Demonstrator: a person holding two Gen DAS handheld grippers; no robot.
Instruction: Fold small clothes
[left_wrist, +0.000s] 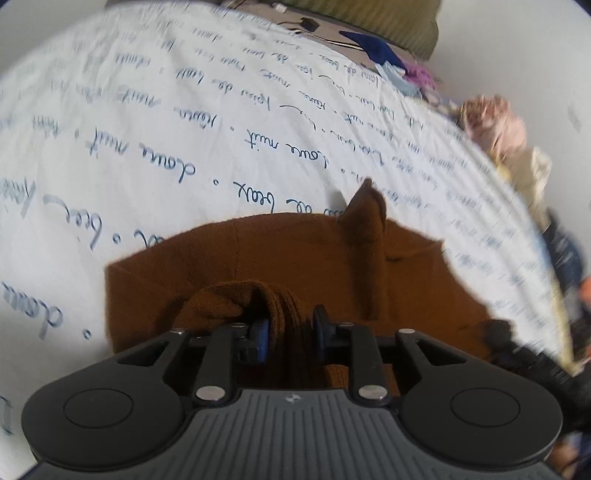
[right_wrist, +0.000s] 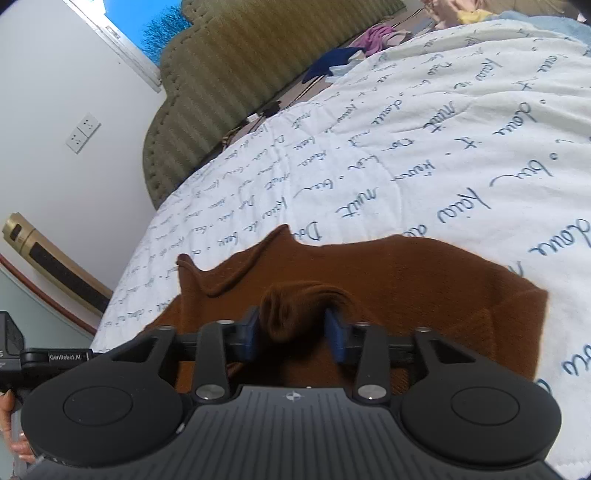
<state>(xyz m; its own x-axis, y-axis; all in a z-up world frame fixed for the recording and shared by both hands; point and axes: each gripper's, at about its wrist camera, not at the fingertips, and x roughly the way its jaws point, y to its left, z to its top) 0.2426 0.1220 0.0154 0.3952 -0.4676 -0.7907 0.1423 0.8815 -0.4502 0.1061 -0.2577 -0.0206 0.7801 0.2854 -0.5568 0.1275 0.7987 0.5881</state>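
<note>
Nearest, the left gripper (left_wrist: 290, 332) is clamped on a bunched ribbed fold of the rust-brown knitted garment (left_wrist: 406, 280), and the right gripper (right_wrist: 295, 332) likewise pinches a rolled wad of the same garment (right_wrist: 424, 280). Each fold hides the fabric just behind the blue pads (right_wrist: 338, 338). The garment lies spread on the white quilted bedspread with blue handwritten script (left_wrist: 166, 129), one corner sticking up. Farther off, a blurred heap of pink, purple and navy clothes (left_wrist: 491, 125) lines the bed's right edge, possibly more laundry. At the far end stands the olive ribbed headboard (right_wrist: 229, 74).
</note>
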